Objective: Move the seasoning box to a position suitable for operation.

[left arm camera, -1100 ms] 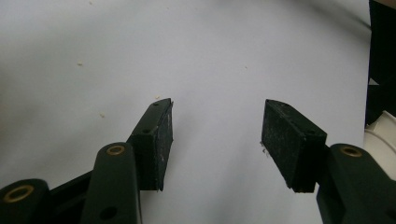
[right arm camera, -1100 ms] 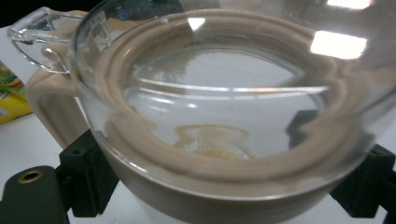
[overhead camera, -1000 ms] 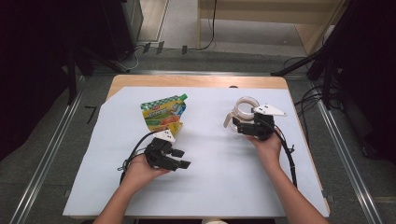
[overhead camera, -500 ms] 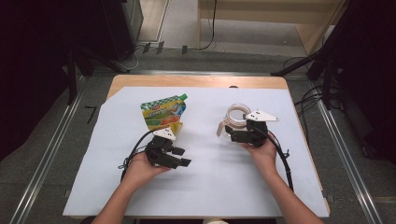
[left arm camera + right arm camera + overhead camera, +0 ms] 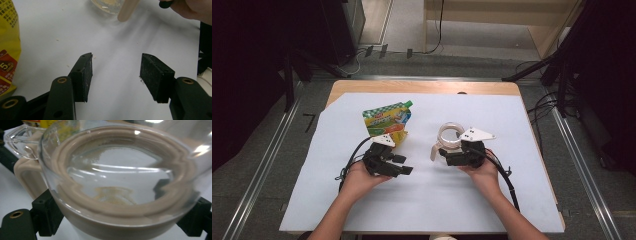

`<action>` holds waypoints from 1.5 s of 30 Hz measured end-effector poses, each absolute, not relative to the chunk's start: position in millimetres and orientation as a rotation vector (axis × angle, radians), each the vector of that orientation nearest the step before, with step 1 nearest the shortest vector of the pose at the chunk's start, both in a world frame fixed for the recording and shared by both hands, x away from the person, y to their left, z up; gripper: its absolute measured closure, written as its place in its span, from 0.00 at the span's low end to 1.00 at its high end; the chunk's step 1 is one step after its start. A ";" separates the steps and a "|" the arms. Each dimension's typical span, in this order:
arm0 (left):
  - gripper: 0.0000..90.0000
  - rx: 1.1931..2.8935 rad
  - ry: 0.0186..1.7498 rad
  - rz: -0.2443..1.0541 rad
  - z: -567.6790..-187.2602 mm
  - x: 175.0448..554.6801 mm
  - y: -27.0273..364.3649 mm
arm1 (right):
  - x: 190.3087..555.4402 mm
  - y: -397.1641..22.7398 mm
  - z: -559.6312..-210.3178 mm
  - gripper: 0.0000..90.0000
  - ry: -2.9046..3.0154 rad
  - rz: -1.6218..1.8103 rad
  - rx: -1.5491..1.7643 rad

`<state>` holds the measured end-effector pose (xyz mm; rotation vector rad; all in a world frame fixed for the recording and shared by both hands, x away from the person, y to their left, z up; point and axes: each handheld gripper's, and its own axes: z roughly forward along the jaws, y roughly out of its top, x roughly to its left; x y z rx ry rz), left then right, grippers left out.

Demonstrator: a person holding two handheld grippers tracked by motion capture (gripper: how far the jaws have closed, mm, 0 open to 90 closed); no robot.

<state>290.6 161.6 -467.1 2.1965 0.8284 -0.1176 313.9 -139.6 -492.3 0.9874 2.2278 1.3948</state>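
Right gripper point(image 5: 451, 153): jaws clamp clear jar point(image 5: 117, 185) by its sides, keeping open mouth upward, near bench point(image 5: 422, 88) centre. Left gripper point(image 5: 115, 75): jaws half open, empty, beside snack pouch point(image 5: 388, 120), free to fetch it.

The clear jug point(image 5: 120, 187) runs off the right gripper view's top and right edges, its near rim blurred; the right claw's point(image 5: 120, 220) pads sit hidden behind its wall; the yellow pouch point(image 5: 8, 50) is cut by the left edge, print unreadable.
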 end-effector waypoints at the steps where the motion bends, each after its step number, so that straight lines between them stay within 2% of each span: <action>1: 0.49 2.195 0.834 -0.116 -466.9 290.5 162.0 | 312.2 -138.5 -492.2 0.13 2.235 1.399 0.974; 20: 0.50 2.193 0.821 -0.129 -466.2 289.5 159.9 | 268.5 -127.5 -493.4 0.13 2.352 1.412 0.903; 36: 0.50 2.194 0.785 -0.147 -464.4 285.1 152.1 | 262.9 -127.2 -507.2 0.11 2.378 1.407 0.875; 45: 0.49 2.196 0.788 -0.142 -464.3 285.5 152.4 | 261.8 -135.7 -506.5 0.05 2.441 1.375 0.937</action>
